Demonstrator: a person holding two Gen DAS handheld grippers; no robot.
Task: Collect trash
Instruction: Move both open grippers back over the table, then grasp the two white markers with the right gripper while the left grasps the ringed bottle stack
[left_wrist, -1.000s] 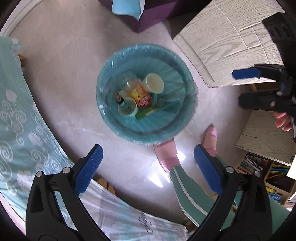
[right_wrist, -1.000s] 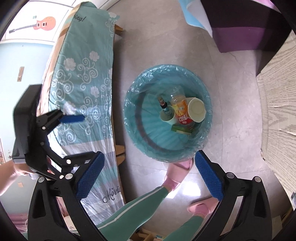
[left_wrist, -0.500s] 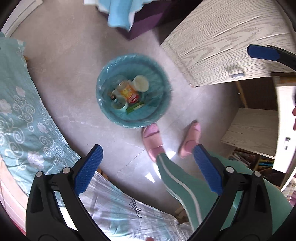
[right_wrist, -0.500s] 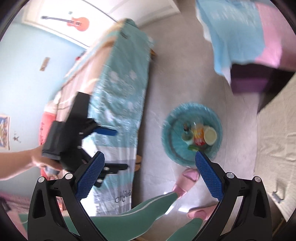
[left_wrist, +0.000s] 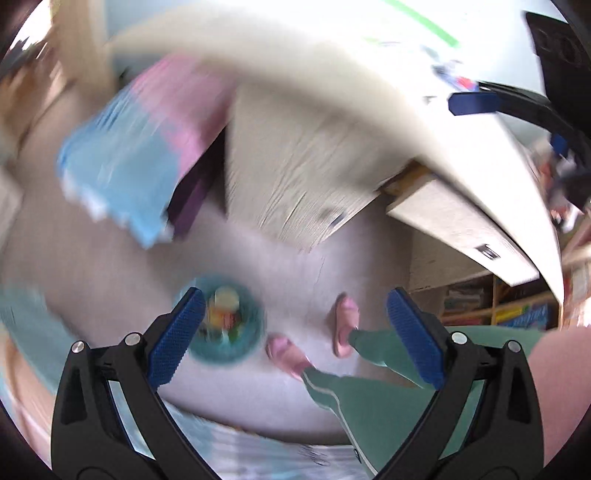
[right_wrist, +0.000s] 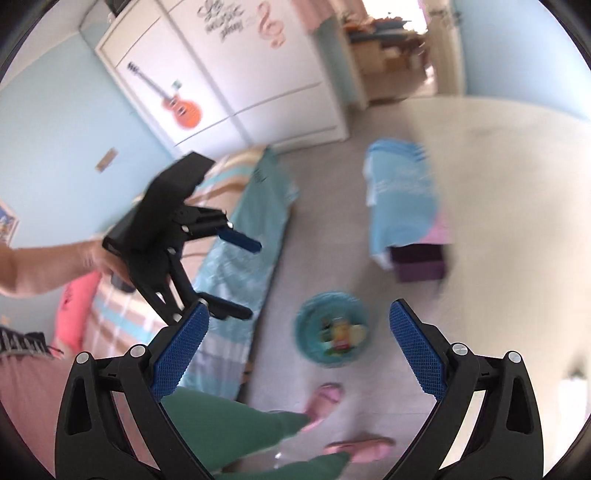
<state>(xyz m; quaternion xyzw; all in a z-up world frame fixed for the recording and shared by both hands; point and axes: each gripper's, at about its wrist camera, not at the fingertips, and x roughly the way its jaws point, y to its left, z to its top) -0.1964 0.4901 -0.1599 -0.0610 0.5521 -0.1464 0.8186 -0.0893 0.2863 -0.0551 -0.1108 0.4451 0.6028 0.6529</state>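
Both grippers have risen well above the teal bin (right_wrist: 331, 328) of trash on the floor, left gripper (left_wrist: 295, 339) and right gripper (right_wrist: 299, 347) jaws spread and empty, apparently seeking another piece to collect.

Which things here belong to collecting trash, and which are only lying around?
Belong to the job:
- teal bin holding trash
- left hand-held gripper, open, empty
- right hand-held gripper, open, empty

Only lying around:
- bed
- wardrobe
- blue cloth
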